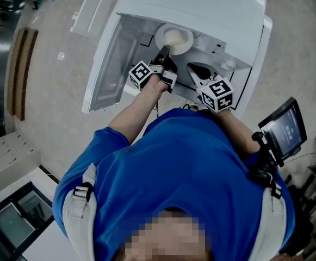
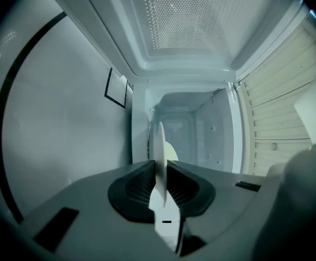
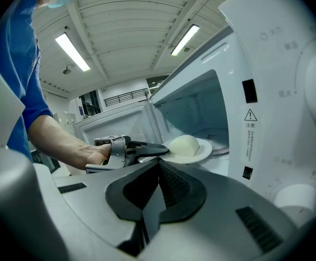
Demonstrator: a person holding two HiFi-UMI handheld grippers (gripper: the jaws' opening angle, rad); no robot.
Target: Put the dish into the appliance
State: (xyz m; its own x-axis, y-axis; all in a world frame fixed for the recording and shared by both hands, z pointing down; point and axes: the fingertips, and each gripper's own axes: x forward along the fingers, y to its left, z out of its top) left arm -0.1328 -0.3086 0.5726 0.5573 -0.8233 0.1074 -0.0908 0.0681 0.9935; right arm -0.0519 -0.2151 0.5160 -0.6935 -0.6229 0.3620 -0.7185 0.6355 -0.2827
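Observation:
A white plate [image 1: 185, 41] carrying a pale round bun [image 1: 174, 37] hangs at the mouth of the open white microwave [image 1: 201, 4]. My left gripper [image 1: 163, 53] is shut on the plate's near rim. In the left gripper view the plate [image 2: 159, 162] shows edge-on between the pads, with the bun [image 2: 171, 153] behind it and the cavity [image 2: 185, 129] ahead. The right gripper view shows the plate [image 3: 201, 152] and bun [image 3: 185, 144] over the cavity's threshold, with the left gripper [image 3: 160, 149] on them. My right gripper [image 1: 197, 69] hovers just right of it, shut and holding nothing.
The microwave door [image 1: 106, 69] swings out to the left and fills the left side of the left gripper view as a door [image 2: 54, 135]. The control panel with a dial [image 3: 296, 197] is at the right. A small screen on a mount [image 1: 283, 129] stands to my right.

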